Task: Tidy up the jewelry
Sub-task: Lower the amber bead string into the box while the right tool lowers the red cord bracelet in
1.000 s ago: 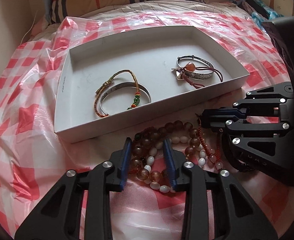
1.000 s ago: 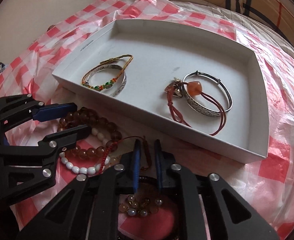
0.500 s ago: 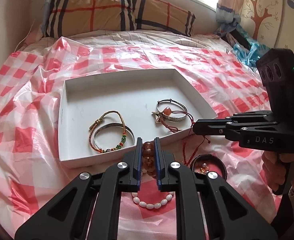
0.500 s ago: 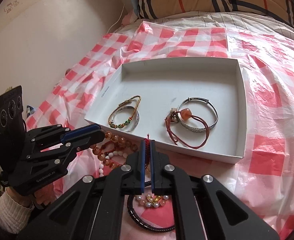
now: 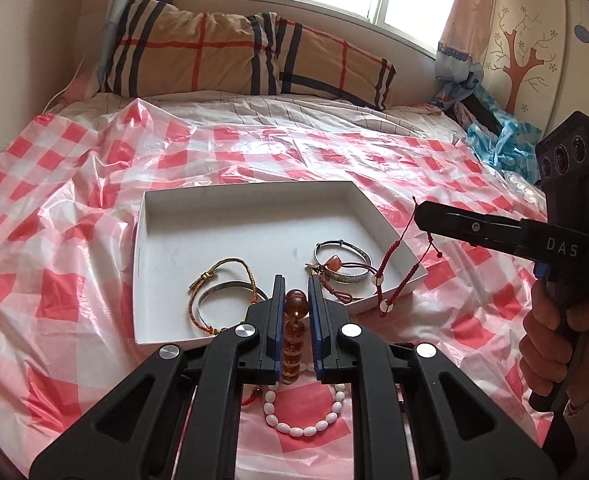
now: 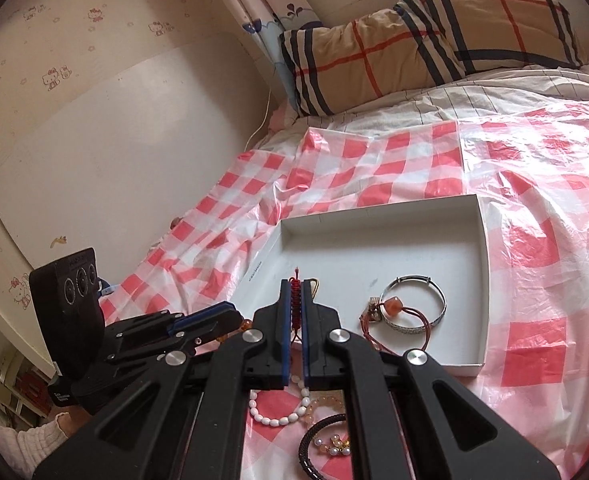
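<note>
My left gripper is shut on a string of amber beads, which hangs down between its blue pads above the tray's near edge. My right gripper is shut on a red braided cord bracelet. In the left wrist view, that red cord bracelet dangles from the right gripper over the right corner of the white tray. The tray holds a silver bangle with a gold braided cord and a silver bangle with a red cord and orange stone.
A white bead bracelet and a black cord bracelet with pearls lie on the red-checked plastic sheet in front of the tray. A plaid pillow lies at the head of the bed. A hand holds the right gripper's handle.
Both grippers have risen off the sheet and tilted up. The left one closed on the amber beads and lifted them. The right one lifted the red cord bracelet toward the tray.
</note>
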Demonstrator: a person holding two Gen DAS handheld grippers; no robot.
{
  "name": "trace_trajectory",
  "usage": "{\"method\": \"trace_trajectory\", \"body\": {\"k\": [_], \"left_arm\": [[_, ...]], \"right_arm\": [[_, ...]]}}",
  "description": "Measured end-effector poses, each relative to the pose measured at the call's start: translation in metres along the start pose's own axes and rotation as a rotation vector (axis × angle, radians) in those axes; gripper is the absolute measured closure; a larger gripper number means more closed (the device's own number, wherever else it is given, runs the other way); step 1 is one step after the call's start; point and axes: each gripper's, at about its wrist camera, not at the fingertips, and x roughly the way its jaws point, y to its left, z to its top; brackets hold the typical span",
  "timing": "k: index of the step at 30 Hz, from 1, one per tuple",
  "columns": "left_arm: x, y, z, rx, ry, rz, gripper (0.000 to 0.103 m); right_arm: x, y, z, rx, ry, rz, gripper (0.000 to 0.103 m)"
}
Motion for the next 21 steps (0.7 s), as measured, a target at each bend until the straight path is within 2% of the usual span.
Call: {"method": "trace_trajectory", "body": {"k": [21], "left_arm": [[-0.009,-0.011,0.005,0.056,-0.061,0.118,0.092]], "right_arm": [[0.002,0.0,-0.002,0.002,-0.011,0.008,0.098]]}}
